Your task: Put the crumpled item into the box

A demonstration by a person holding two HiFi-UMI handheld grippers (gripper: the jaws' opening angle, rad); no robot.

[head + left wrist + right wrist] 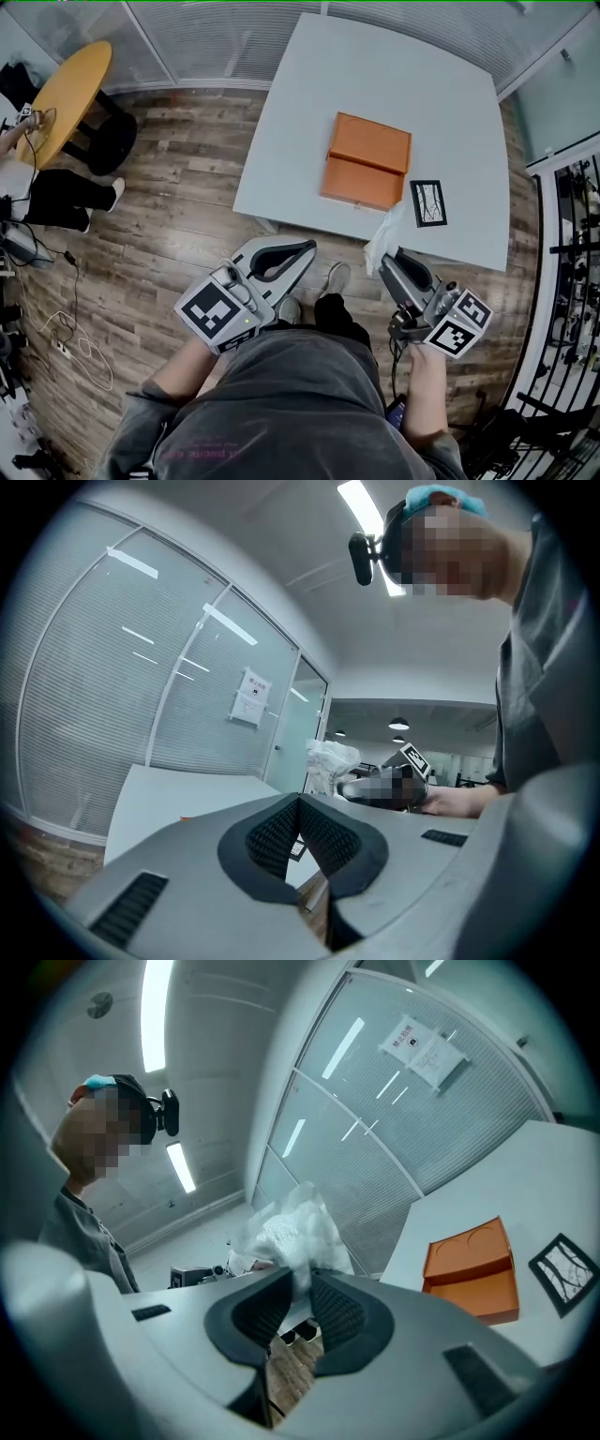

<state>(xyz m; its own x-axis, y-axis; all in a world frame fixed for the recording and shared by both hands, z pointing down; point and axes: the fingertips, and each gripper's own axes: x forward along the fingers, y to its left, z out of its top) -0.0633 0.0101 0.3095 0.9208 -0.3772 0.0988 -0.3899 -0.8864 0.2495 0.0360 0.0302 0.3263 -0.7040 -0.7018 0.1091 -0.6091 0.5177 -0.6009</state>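
An orange box (367, 161) lies in the middle of the white table (450, 103); the right gripper view shows it too (469, 1265), its top half with round recesses. My right gripper (384, 259) is shut on a crumpled white item (386, 236), held at the table's near edge. In the right gripper view the crumpled item (291, 1230) bulges out above the gripper (302, 1281). My left gripper (307, 249) hangs over the floor short of the table, shut and empty. Its pads meet in the left gripper view (300, 801), which also catches the crumpled item (330, 759).
A small black-framed picture (428, 202) lies on the table right of the box. A round yellow table (66, 94) and a seated person's legs (66, 192) are at far left. Cables (80, 352) lie on the wood floor. A black rack (572, 234) stands at the right.
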